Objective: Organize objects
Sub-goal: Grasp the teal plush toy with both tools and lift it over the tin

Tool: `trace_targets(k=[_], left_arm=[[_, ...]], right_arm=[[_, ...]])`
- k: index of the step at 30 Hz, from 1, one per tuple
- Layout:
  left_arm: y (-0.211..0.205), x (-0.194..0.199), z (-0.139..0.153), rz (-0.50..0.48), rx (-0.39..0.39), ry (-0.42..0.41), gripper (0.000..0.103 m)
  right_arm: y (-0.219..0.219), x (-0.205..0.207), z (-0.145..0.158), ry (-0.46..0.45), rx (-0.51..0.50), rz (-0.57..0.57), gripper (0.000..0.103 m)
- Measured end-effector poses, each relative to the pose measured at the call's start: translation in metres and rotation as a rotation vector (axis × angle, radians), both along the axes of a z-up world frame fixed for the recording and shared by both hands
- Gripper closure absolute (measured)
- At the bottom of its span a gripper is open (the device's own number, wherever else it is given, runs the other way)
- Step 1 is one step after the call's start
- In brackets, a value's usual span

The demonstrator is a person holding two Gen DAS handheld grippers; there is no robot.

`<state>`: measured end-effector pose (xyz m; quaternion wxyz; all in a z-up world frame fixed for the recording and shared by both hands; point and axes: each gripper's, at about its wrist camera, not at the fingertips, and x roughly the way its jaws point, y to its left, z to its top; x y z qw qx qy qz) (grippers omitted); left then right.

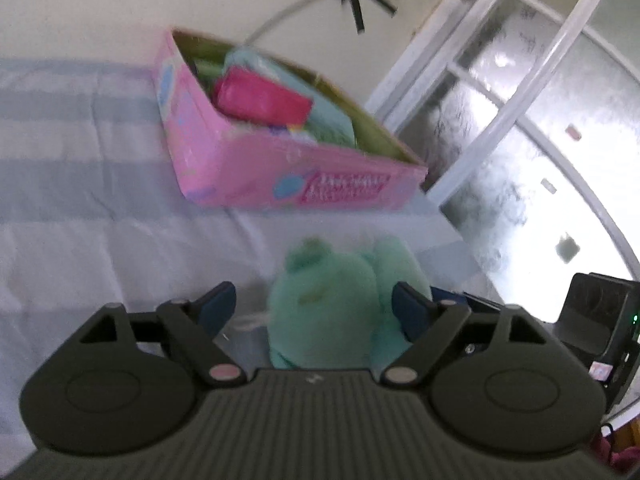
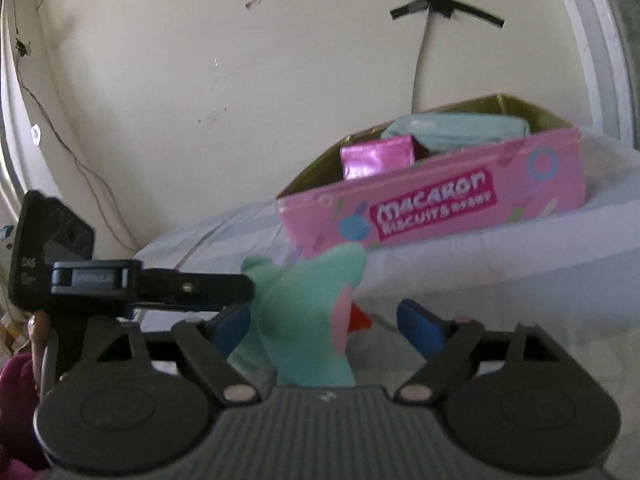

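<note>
The mint plush was blurred, its lower part hidden behind each tool. It lay on the tabletop near the pink box, between the spread jaws of the left tool and right tool, ungripped.

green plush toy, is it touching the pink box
Apart. The left wrist view shows the green plush toy lying nearer the camera, with a strip of bare white cloth between it and the pink box.

Mint plush toy near filled pink box
</note>
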<state>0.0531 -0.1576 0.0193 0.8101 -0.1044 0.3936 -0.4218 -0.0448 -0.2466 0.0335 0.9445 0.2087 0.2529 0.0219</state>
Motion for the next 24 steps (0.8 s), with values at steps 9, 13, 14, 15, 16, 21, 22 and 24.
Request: trace_targets(k=[9,13,14,15,16,21,22,24], left_arm=[[-0.044,0.008,0.042,-0.091,-0.004,-0.08,0.045],[-0.087,0.028,0.079,-0.088,-0.024,-0.206,0.044],[-0.097,0.036,0.083,-0.081,-0.03,-0.228,0.043],[-0.109,0.045,0.086,-0.071,-0.031,-0.244,0.043],[-0.12,0.054,0.086,-0.056,-0.029,-0.25,0.043],[-0.157,0.087,0.071,0.032,0.019,-0.243,0.043],[-0.161,0.091,0.068,0.042,0.033,-0.248,0.043],[-0.169,0.094,0.066,0.058,0.066,-0.265,0.043]], right_arm=[[-0.018,0.001,0.008,-0.06,-0.038,0.022,0.061],[-0.047,0.009,0.047,-0.172,-0.169,-0.07,0.06],[-0.054,0.014,0.053,-0.192,-0.199,-0.097,0.06],[-0.063,0.022,0.058,-0.21,-0.23,-0.129,0.06],[-0.07,0.029,0.059,-0.216,-0.248,-0.154,0.06],[-0.109,0.072,0.048,-0.182,-0.263,-0.21,0.06],[-0.113,0.079,0.045,-0.173,-0.269,-0.215,0.06],[-0.118,0.092,0.036,-0.158,-0.292,-0.223,0.06]])
